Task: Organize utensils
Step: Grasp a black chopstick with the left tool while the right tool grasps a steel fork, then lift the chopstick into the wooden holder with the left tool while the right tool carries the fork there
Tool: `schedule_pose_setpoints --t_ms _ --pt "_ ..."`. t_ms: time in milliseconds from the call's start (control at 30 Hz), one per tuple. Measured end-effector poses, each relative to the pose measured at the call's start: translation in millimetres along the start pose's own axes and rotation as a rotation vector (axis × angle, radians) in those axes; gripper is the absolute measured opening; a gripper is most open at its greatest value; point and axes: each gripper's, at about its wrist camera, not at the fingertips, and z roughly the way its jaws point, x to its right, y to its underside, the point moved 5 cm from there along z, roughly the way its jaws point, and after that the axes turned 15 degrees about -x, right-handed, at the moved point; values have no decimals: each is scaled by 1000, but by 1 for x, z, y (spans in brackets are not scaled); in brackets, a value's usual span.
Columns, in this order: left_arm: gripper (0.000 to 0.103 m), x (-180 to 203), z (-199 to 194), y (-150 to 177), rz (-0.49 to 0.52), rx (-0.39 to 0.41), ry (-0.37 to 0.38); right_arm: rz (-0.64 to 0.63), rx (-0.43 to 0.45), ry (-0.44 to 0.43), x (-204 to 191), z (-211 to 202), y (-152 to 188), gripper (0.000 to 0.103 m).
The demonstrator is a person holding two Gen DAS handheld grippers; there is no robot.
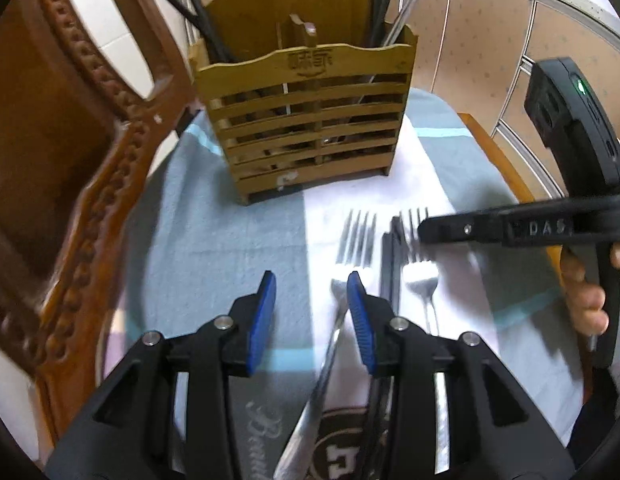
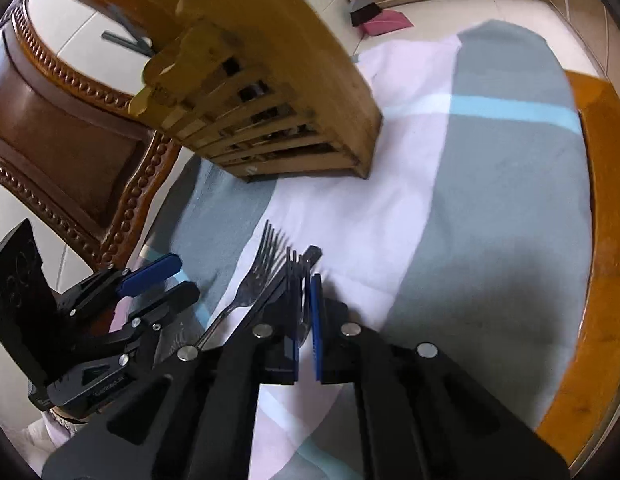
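Forks: 1 fork [image 2: 300, 280] sits clamped in the right claw [image 2: 306, 300]; left claw [image 1: 310, 304] gapes apart beside another fork [image 1: 357, 240].

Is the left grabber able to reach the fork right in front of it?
Probably yes. The left gripper is open, and the left fork lies flat on the cloth just ahead, nothing covering it. The right gripper is busy at the other fork beside it.

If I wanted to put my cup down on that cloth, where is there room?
The grey stretch of cloth right of the wooden caddy, out to the table edge, is bare. So is the strip left of the forks. Between the caddy and both grippers it is crowded with cutlery.
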Motion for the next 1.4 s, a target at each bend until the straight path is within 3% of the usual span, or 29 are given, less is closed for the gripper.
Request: schedule_pose_setpoints --t_ms 267,533,700,800,867,1100,1200,1400 --pt "37 27 20 -29 -25 -70 -39 21 76 66 7 -26 6 3" --pt "36 44 49 -48 -54 -126 -159 23 92 86 14 -35 12 3" --pt "23 46 60 -51 -72 -149 -188 20 92 93 12 -35 15 3" --pt "18 46 54 -52 -78 -131 -156 22 90 96 13 -35 15 3" --pt "3 40 42 -51 -80 -103 -137 26 88 101 15 -36 16 3" --pt "2 31 17 -50 -85 -70 -65 38 80 122 21 -32 16 6" --pt "2 30 8 -47 -92 -55 -35 48 78 120 24 -29 14 22" --pt "2 31 -18 -47 -69 -12 -8 93 79 4 36 -25 4 22"
